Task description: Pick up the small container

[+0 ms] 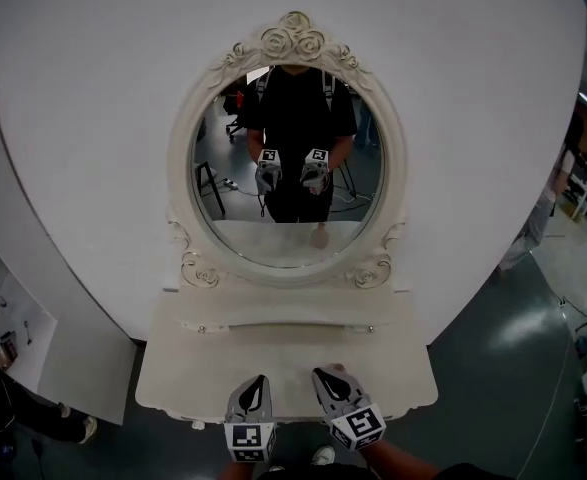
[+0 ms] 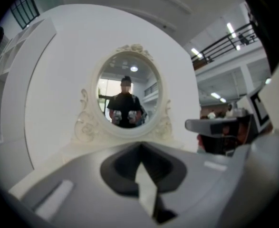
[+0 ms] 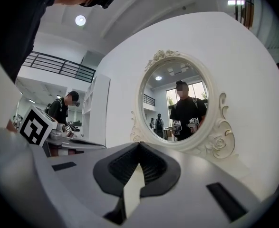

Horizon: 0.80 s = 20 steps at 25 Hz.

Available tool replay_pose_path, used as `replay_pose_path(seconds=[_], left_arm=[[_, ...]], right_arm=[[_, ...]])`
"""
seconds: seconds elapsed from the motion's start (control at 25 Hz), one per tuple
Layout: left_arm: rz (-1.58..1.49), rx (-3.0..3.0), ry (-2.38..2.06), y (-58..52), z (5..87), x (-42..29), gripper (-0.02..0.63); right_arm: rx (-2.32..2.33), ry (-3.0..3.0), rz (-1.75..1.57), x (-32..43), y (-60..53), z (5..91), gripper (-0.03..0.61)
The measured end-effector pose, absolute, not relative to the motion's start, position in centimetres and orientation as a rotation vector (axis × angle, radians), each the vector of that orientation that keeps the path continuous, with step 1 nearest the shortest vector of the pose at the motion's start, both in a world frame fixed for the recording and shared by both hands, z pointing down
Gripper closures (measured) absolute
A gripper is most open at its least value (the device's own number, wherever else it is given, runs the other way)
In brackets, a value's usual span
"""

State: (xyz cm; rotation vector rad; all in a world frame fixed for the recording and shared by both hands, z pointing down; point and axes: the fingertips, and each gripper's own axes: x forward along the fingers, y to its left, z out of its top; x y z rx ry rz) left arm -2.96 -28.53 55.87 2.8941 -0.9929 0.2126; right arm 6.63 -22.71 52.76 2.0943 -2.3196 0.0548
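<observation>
**Container sits at your right gripper's tip, both grippers closed**

The small beige container [image 1: 337, 369] stands on the white dressing table [image 1: 188, 373], close to its front edge and right of centre. Only the head view shows it, and your right gripper [image 1: 320, 373] covers most of it. It looks upright, with its long axis vertical. That reading leans on its reflection [image 1: 320, 236] in the oval mirror with the carved cream frame [image 1: 295, 38], where it appears taller than wide, so treat it as likely rather than sure.

The container lies just beyond the tip of your right gripper and slightly to its right, very near or touching it. Your right gripper's jaws [image 3: 139, 145] are pressed together with nothing between them. Your left gripper [image 1: 261, 380] hovers beside it, to the left and apart from the container. Its jaws [image 2: 140, 146] also meet at the tip and hold nothing.

The tabletop is bare to the left of the container and behind it, up to the low raised shelf [image 1: 283, 318] under the mirror. The table's curved front edge runs directly beneath both grippers. Its right corner is not far from the container, with dark floor [image 1: 493, 368] beyond.
</observation>
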Motion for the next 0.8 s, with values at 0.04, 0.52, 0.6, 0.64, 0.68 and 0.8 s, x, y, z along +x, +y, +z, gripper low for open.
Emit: replay_pose_path(seconds=[0.04,0.52,0.6,0.64,0.68,0.8], left_arm=[[0.206,2.899,-0.981,-28.6,55.6,-2.2,0.606],[0.217,2.949,-0.92,-28.9,54.9,5.3,0.606],[0.221,2.947,-0.933,-28.8,55.0,5.9,0.606],[0.224,2.945,-0.94,-28.7,55.0,6.1,0.606],[0.23,2.941,-0.948,-28.6,55.2,6.1,0.606],[0.258,2.921,-0.94,-28.5,55.9,6.2,0.606]], right_arm=[[2.109,-2.309,0.054,7.5,-22.8,52.6,0.574],[2.176,-2.284,0.023,14.5,-22.8,51.9,0.574],[2.173,-2.29,0.038,15.1,-22.6,52.3,0.574],[2.171,-2.292,0.046,15.4,-22.4,52.5,0.574],[2.17,-2.293,0.054,15.6,-22.3,52.6,0.574],[2.177,-2.28,0.075,16.0,-22.2,53.1,0.574]])
